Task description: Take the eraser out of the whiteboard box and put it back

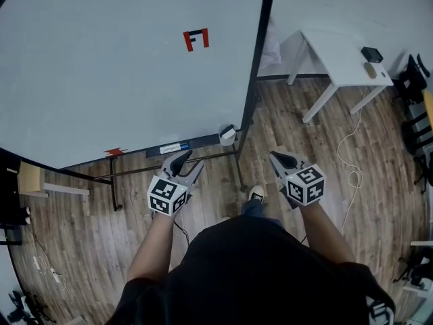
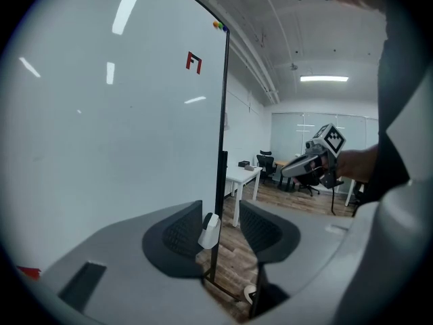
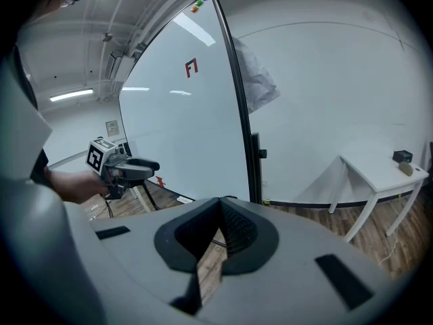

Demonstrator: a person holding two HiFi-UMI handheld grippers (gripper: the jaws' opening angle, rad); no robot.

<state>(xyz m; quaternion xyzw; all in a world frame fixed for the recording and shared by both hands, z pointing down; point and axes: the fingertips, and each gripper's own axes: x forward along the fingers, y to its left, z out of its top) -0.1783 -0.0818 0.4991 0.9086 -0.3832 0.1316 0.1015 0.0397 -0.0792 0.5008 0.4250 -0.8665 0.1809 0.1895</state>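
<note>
Office room with a brown wood-plank floor [image 1: 203,215]. A large freestanding whiteboard with a black metal frame [image 1: 122,66] stands ahead and bears a small red mark [image 1: 196,39]. A white rectangular table [image 1: 342,56] stands well to the right with a small black object [image 1: 371,53] on it, and a white cable [image 1: 352,154] lies on the floor below.

The small white plastic whiteboard box [image 1: 228,136] hangs on the frame's right upright, near the board's lower right corner. In the left gripper view it appears far off, framed between the jaws [image 2: 209,232]. A dark edge shows at its open top. This may be the eraser, but it is too small to tell for sure.

The left gripper [image 1: 193,160] is held out low in front of the board, well apart from the box. Its fingers stand moderately apart, and nothing is held between them [image 2: 220,234].

The right gripper [image 1: 276,157] is held to the right of the upright, over bare floor. Its fingers are together, tips touching, with nothing between them [image 3: 218,206].

Each gripper appears in the other's view, held in a hand, left [image 3: 154,166] and right [image 2: 285,171]. A white-topped shoe [image 1: 256,193] rests on the floor between the two grippers.
</note>
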